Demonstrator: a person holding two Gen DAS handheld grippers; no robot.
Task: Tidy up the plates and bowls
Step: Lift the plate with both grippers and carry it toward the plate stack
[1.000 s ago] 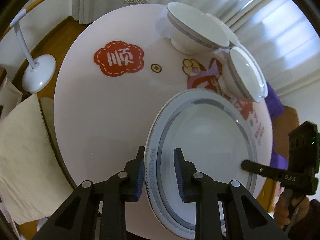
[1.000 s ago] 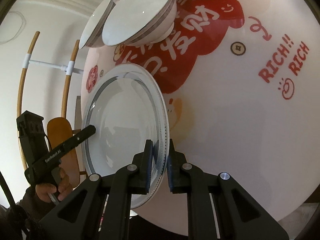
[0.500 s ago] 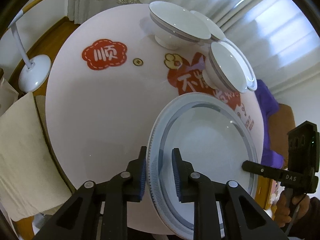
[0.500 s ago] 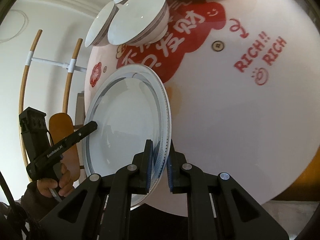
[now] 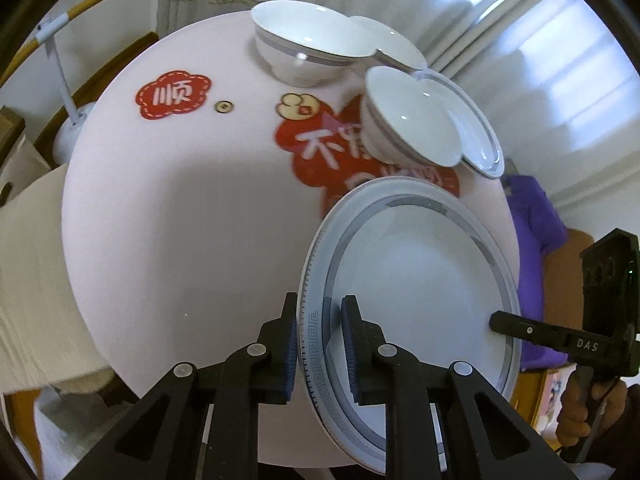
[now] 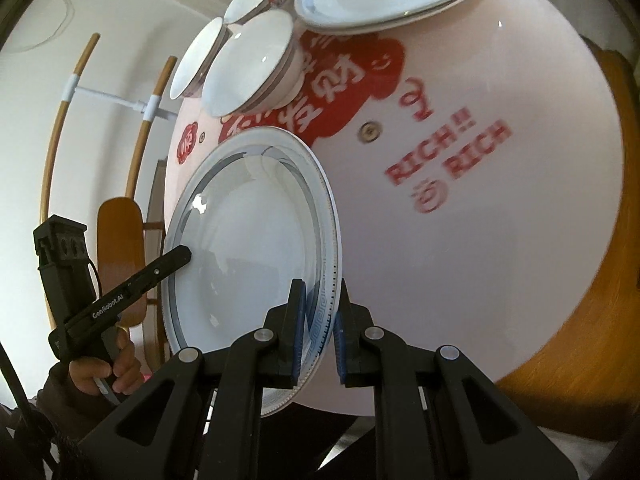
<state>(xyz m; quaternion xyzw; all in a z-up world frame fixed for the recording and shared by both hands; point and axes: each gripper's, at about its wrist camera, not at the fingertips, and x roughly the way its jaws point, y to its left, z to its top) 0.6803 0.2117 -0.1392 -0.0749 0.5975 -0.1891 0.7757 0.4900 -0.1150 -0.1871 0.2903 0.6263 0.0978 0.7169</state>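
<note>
— Nearest first: left gripper (image 5: 320, 308) doing what?

— Clamped on the left rim of the dinner plate (image 5: 420, 280), with one pad under the patterned border and one on the upper face. Just been closing, with the rim between the pads.

— And the right gripper (image 6: 320, 292)?

— Pinched tight on the opposite, right-hand rim, again across the border. Two grips set across from each other, probably to keep a wide, slick plate from swinging or slipping out of a single pinch.

— Sitting on the round table (image 5: 180, 220), or off it?

— Lifted, by the look of it. Tilted, clear of the pink top, held over the near right part and overhanging the near edge. Nothing on the plate.

— Farther out?

— Mid-table on the red print, a white bowl (image 5: 412, 128), just beside the plate stack (image 5: 480, 132) at the far right edge. Farther left, a second bowl (image 5: 304, 48) with a third right behind it. Touching or nested, cannot tell.

— Why carry it like this, then?

— Most likely heading for that stack, like with like. Worth staying high enough to clear the near bowl, which sits close to the stack, then levelling out before setting down.
</note>
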